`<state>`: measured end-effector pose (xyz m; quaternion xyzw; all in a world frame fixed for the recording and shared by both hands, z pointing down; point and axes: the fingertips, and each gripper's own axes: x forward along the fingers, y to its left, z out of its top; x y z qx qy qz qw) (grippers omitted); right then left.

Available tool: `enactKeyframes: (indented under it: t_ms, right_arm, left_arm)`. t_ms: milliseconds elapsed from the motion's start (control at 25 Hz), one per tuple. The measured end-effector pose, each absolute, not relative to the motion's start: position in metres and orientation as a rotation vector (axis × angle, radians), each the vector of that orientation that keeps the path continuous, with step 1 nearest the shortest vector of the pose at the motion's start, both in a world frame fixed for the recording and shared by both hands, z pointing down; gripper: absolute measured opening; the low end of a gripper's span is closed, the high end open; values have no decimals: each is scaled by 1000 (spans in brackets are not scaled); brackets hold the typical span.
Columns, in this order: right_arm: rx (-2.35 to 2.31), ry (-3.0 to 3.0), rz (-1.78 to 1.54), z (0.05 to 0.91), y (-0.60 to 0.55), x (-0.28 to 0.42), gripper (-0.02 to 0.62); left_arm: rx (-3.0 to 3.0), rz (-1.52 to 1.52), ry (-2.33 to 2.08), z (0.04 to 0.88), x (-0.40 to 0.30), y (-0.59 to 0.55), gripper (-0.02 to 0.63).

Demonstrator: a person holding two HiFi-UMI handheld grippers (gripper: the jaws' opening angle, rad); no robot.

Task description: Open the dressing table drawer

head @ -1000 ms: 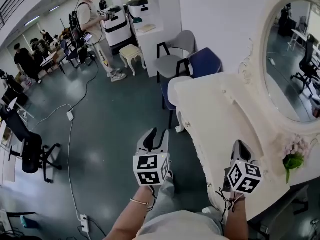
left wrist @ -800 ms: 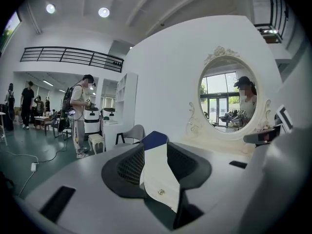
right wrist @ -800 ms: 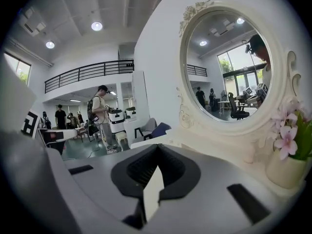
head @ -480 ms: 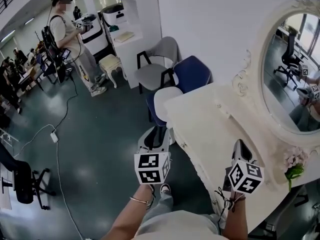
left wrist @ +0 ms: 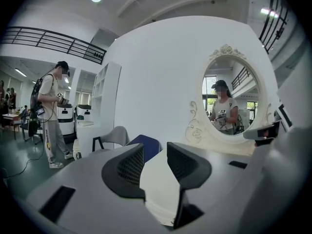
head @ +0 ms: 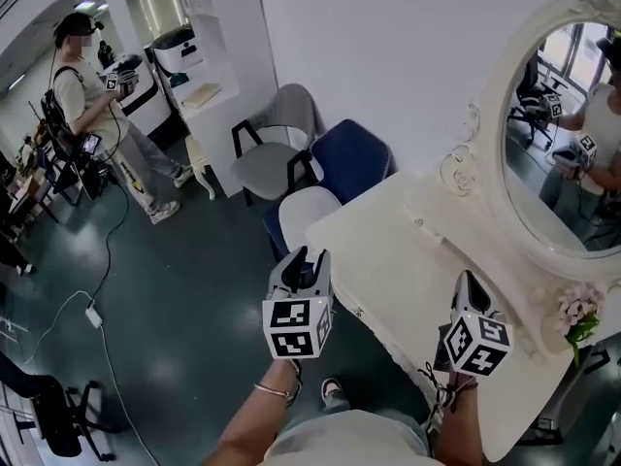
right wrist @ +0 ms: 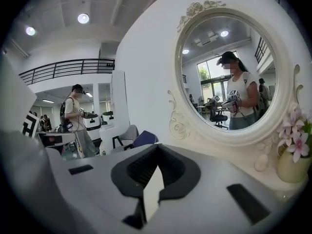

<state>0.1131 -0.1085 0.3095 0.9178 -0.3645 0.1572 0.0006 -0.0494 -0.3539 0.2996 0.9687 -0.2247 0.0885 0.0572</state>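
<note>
Dressing table stands against white wall; blue chair beside it.

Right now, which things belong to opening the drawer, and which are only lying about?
For the job: dressing table, left gripper (jaws apart), right gripper (jaws together).

Just lying about: mirror, flowers, blue chair, grey chair, white round seat.

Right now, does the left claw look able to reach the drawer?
Probably yes: the left claw is open and hangs just off the front edge of the table, with nothing between them. The drawer itself is tucked under the top, so its handle can't be seen.
</note>
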Motion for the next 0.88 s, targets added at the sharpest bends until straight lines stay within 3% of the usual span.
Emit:
enactKeyframes:
  t_ms: [880]
  right_arm:
    - [2974,-888,517,317,-96,184,8]
  left_arm:
    - [2982,352,-374,327,69,-353,153]
